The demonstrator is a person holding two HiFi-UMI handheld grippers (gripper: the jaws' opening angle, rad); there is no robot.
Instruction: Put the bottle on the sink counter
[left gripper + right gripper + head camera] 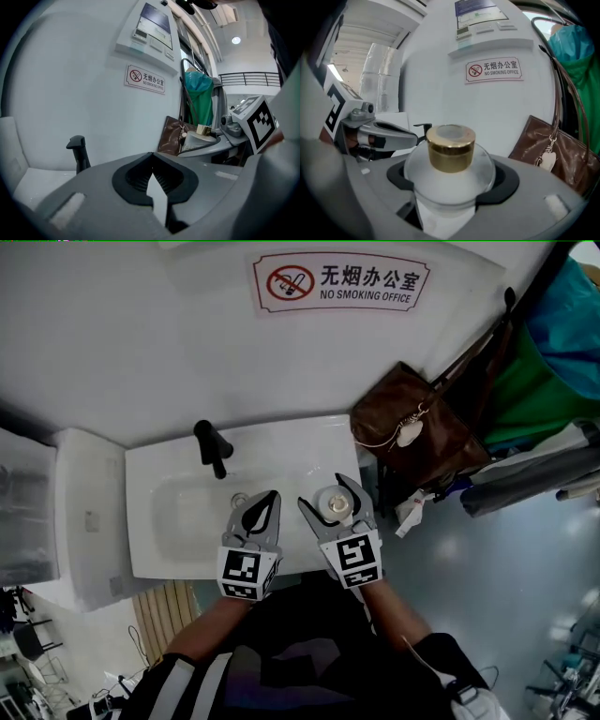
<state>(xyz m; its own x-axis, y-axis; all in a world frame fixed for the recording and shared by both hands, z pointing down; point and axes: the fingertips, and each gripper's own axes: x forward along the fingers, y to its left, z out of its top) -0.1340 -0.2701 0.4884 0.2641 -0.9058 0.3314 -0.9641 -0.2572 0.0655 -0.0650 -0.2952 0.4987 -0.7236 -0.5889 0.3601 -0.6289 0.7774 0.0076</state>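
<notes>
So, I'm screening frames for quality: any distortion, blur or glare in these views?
Head view: sharp, no-smoking sign readable. Left gripper view: fisheye, dark corners, ceiling lamp flares, left gripper close and soft. Right gripper view: same fisheye; bottle crisp.

The bottle [449, 159] has a frosted, translucent white body with rounded shoulders and a short gold cap. It stands upright, clasped at the shoulders between the jaws of the right gripper [330, 495], over the right front part of the white sink counter [281, 442], just right of the basin.
</notes>
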